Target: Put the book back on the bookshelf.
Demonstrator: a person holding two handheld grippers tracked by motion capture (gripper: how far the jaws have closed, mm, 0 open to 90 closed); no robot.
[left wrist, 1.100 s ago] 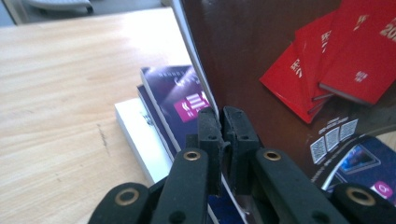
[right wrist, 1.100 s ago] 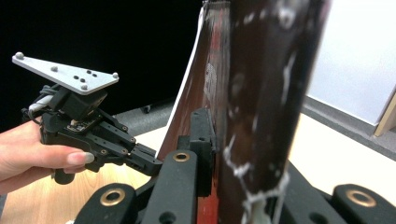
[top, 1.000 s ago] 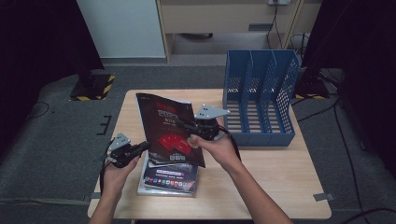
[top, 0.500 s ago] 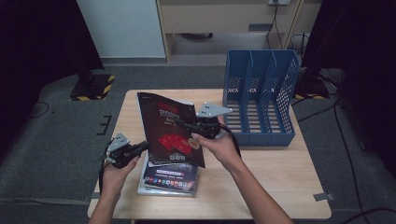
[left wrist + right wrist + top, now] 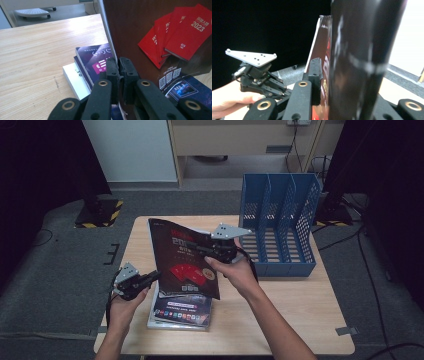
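Observation:
A thin dark book [image 5: 182,262] with red books pictured on its cover stands tilted above the table. My left gripper [image 5: 156,276] is shut on its lower left edge; in the left gripper view the jaws [image 5: 118,67] sit pinched together on that edge of the book [image 5: 160,32]. My right gripper [image 5: 202,251] grips the book's right side. In the right gripper view the book [image 5: 362,57] lies blurred between the jaws with the near pad [image 5: 315,75] against it. These jaws have just been opening a little, with the book still between them.
Under the held book lies a stack of books [image 5: 180,312], a purple one [image 5: 96,60] on top of a white one [image 5: 75,77]. A blue slotted file rack [image 5: 280,230] stands at the back right of the wooden table [image 5: 300,320].
The right gripper and its hand have shifted slightly up and right. The book and the left gripper hold their place.

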